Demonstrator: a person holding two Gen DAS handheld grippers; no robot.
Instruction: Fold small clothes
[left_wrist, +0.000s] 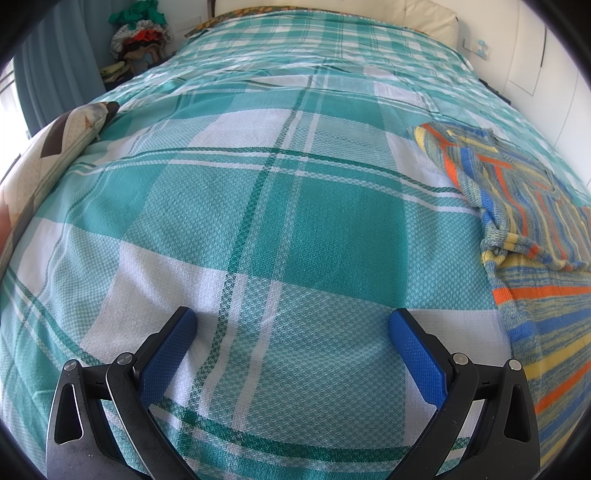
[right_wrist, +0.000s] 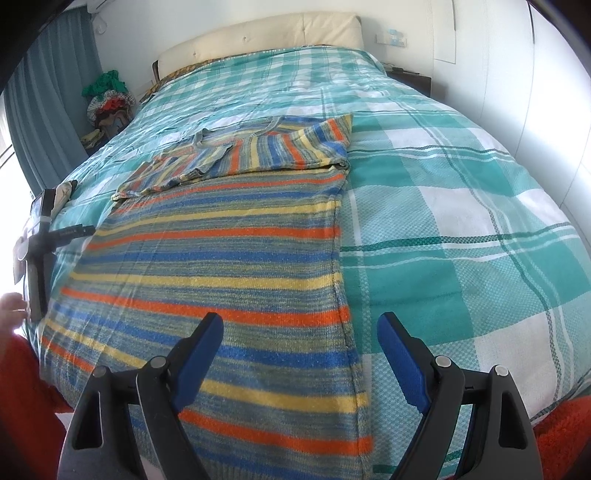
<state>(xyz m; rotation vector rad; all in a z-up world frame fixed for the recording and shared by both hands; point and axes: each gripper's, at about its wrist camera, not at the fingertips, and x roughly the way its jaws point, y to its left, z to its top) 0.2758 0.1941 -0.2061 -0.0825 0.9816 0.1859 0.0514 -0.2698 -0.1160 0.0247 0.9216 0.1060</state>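
A striped knit sweater (right_wrist: 221, 258) in blue, orange, yellow and grey lies flat on the teal plaid bedspread (right_wrist: 461, 221), its sleeves folded across its upper part. My right gripper (right_wrist: 301, 325) is open and empty, just above the sweater's lower right edge. In the left wrist view the sweater (left_wrist: 535, 229) lies at the right edge. My left gripper (left_wrist: 291, 321) is open and empty over bare bedspread (left_wrist: 258, 184), to the left of the sweater.
A patterned pillow (left_wrist: 48, 155) lies at the bed's left edge. A pile of clothes (left_wrist: 142, 35) sits beside the bed at the far left, by a blue curtain (right_wrist: 44, 103). The cream headboard (right_wrist: 258, 33) is at the far end. The other gripper's body (right_wrist: 44, 236) shows at the left.
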